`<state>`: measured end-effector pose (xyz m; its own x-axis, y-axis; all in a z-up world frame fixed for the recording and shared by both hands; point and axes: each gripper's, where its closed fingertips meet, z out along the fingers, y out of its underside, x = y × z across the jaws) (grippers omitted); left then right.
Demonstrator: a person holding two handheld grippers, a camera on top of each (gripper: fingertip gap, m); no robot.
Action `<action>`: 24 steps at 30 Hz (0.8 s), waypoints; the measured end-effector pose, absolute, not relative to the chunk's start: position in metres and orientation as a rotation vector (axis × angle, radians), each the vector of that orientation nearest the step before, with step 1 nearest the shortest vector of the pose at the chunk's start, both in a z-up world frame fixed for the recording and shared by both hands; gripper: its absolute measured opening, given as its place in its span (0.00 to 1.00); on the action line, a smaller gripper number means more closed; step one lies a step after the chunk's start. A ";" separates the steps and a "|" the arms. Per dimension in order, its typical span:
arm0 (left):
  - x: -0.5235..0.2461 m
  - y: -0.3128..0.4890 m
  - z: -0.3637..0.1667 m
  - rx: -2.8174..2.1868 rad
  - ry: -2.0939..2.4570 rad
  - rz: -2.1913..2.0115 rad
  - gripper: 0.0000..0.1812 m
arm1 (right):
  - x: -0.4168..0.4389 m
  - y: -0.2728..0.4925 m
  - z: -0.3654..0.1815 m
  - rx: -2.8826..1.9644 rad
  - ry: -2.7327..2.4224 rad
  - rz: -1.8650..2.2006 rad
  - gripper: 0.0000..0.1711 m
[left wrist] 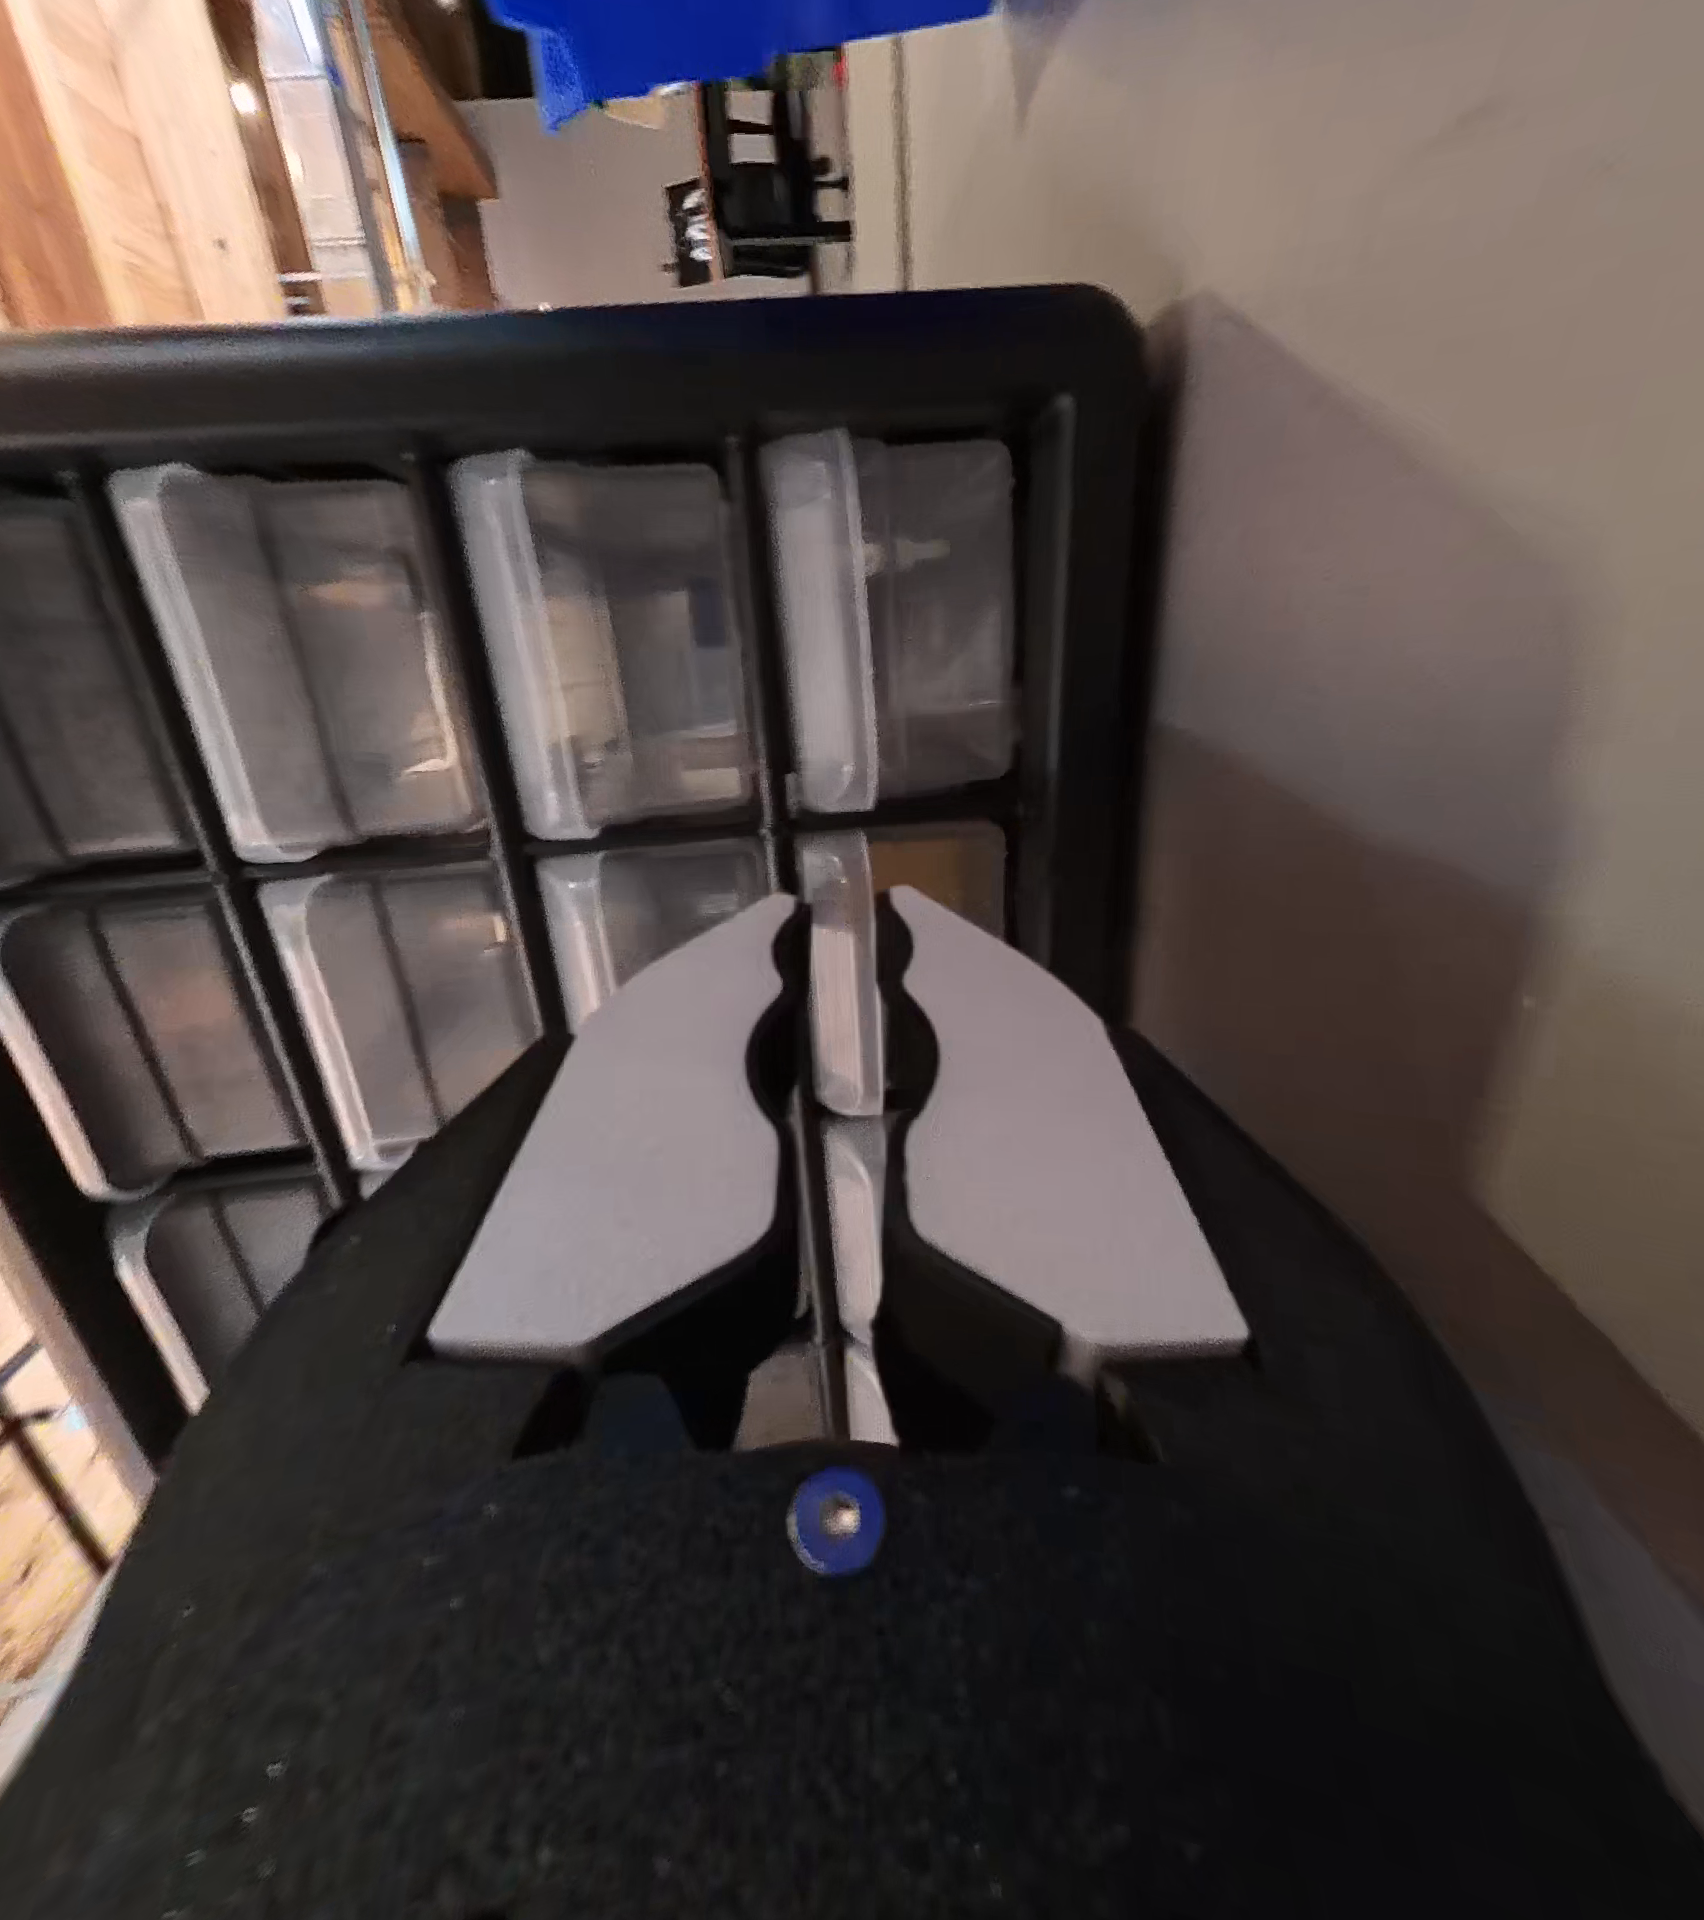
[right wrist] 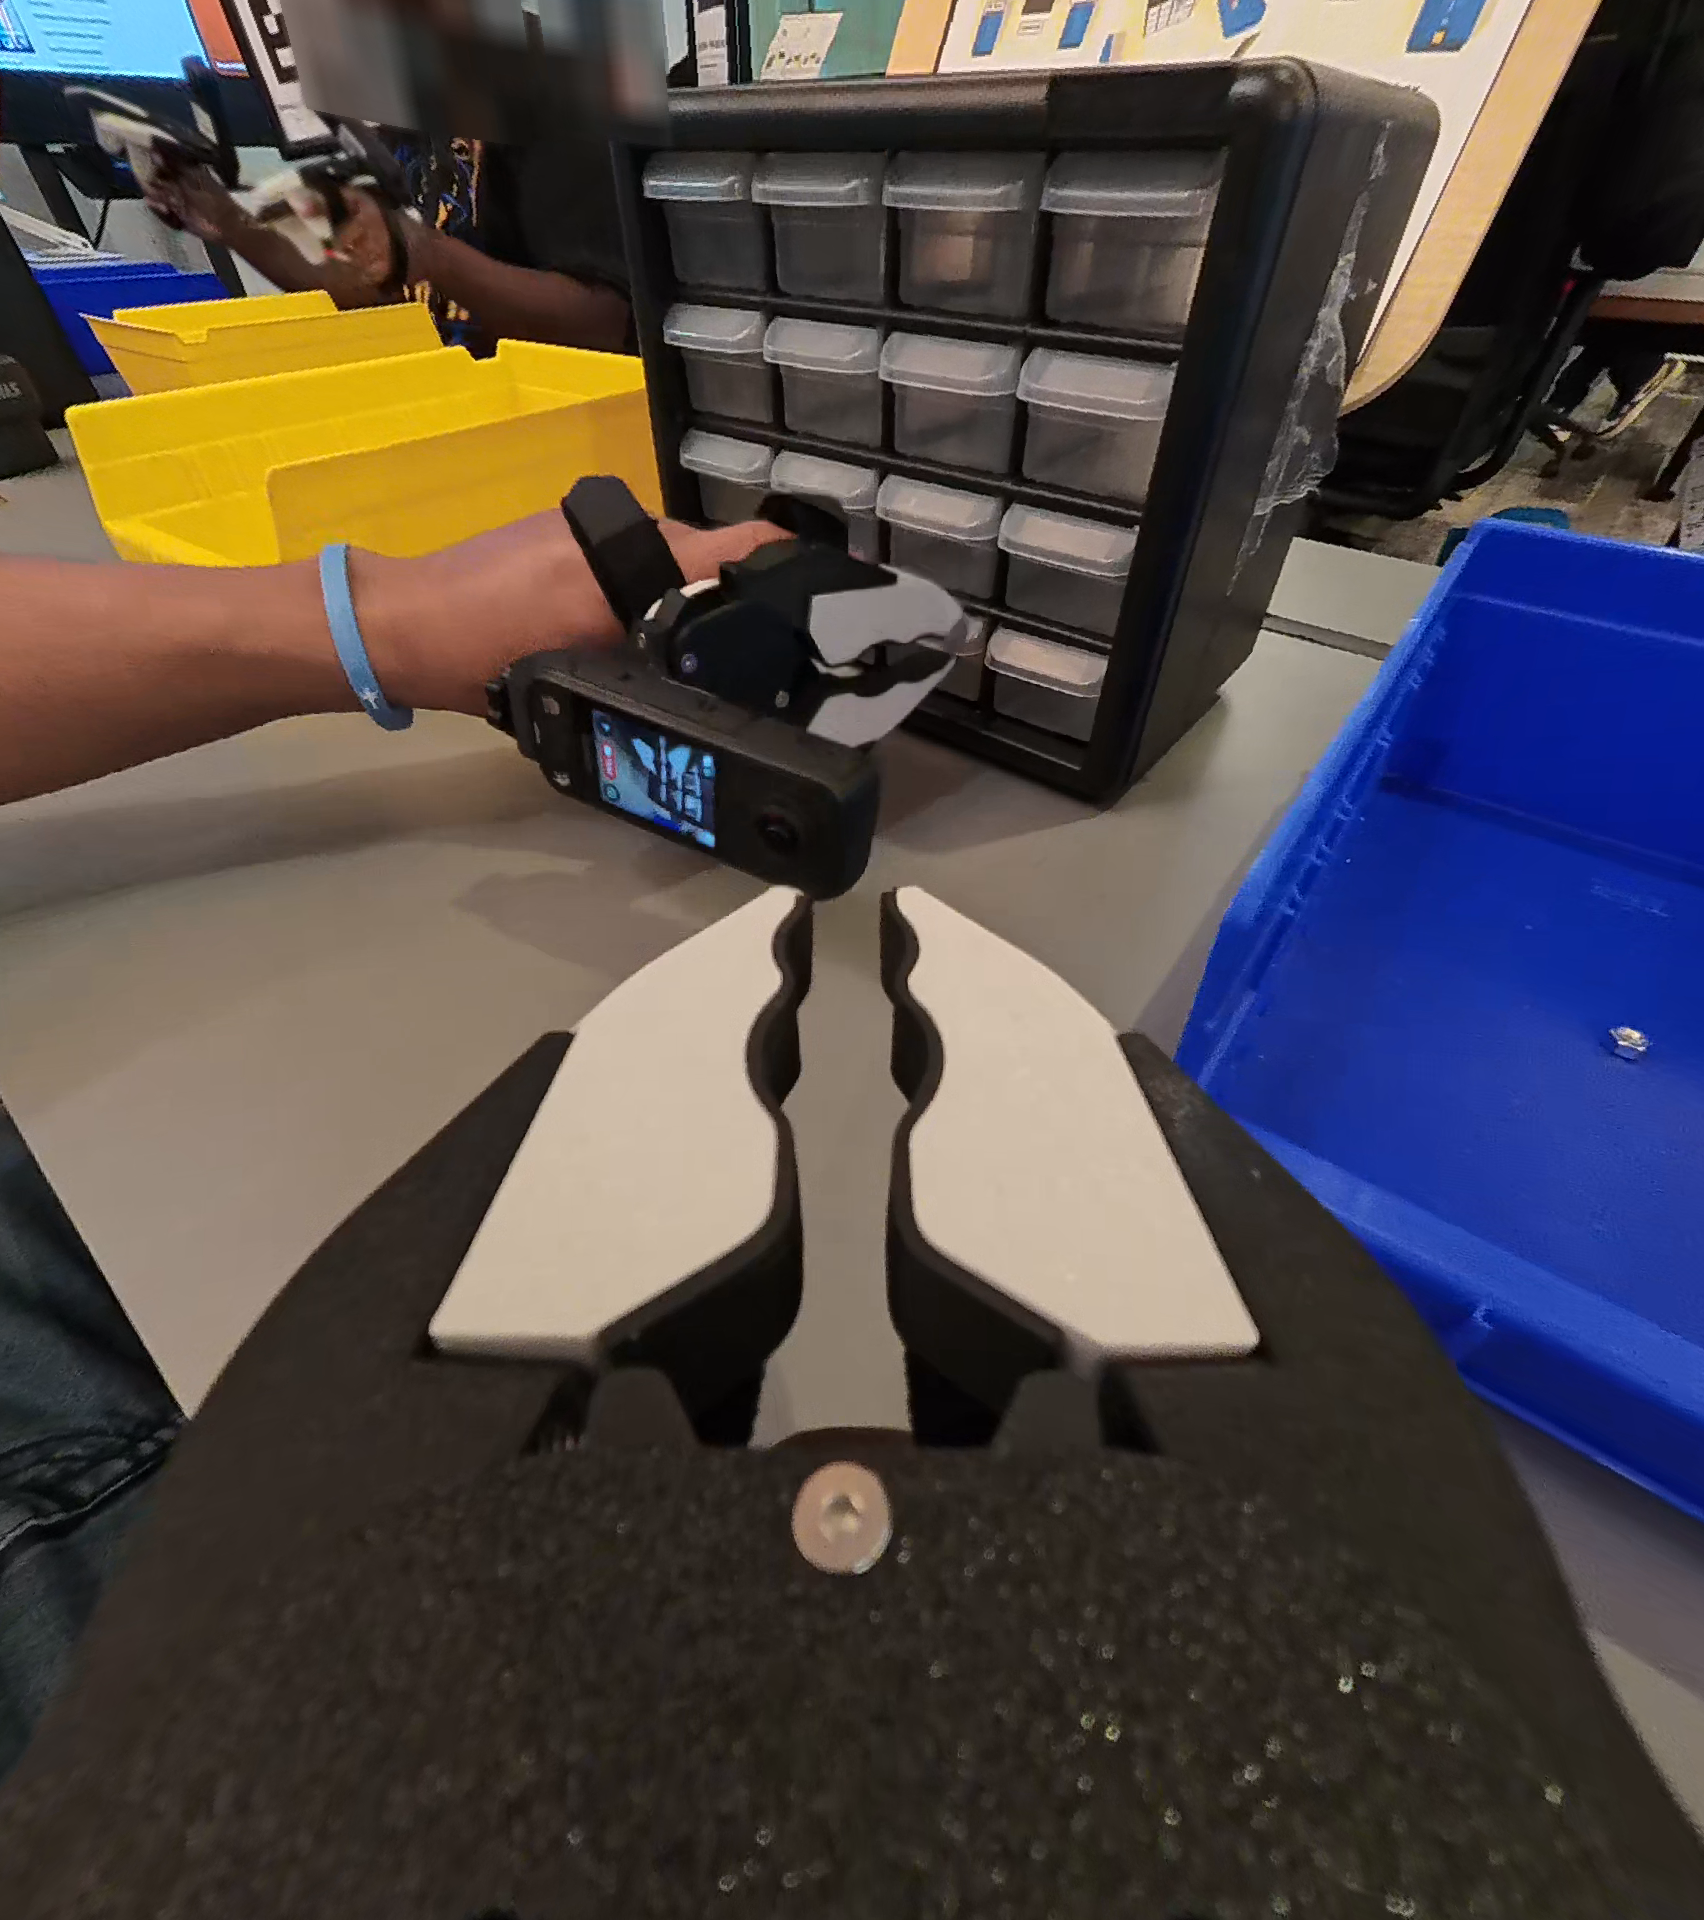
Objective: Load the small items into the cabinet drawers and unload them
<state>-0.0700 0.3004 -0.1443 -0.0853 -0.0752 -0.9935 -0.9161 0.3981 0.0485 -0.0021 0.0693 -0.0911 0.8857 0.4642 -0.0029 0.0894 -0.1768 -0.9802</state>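
A black plastic cabinet (right wrist: 1232,436) of small clear drawers stands upright on a grey table (right wrist: 308,935), towards its far edge, between a yellow bin and a blue bin (right wrist: 1513,1039). Its drawers sit in rows of four, most pushed in. A single silver hex nut (right wrist: 1628,1042) lies on the blue bin's floor.

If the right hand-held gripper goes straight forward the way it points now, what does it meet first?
Probably the camera mounted on the left hand-held gripper, which lies straight ahead of the right hand-held gripper over the table. The drawer cabinet is farther behind. Depth is unclear.
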 end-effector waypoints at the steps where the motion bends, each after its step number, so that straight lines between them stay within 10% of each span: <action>1: -0.070 0.299 -0.145 -0.932 1.490 0.901 0.06 | -0.002 0.069 -0.091 -1.734 -0.422 0.355 0.07; 13: -0.077 0.262 -0.151 -1.196 1.446 0.619 0.10 | -0.006 0.068 -0.094 -1.746 -0.433 0.370 0.07; 24: -0.077 0.241 -0.150 -2.031 0.702 -0.399 0.51 | -0.007 0.069 -0.096 -1.761 -0.423 0.400 0.08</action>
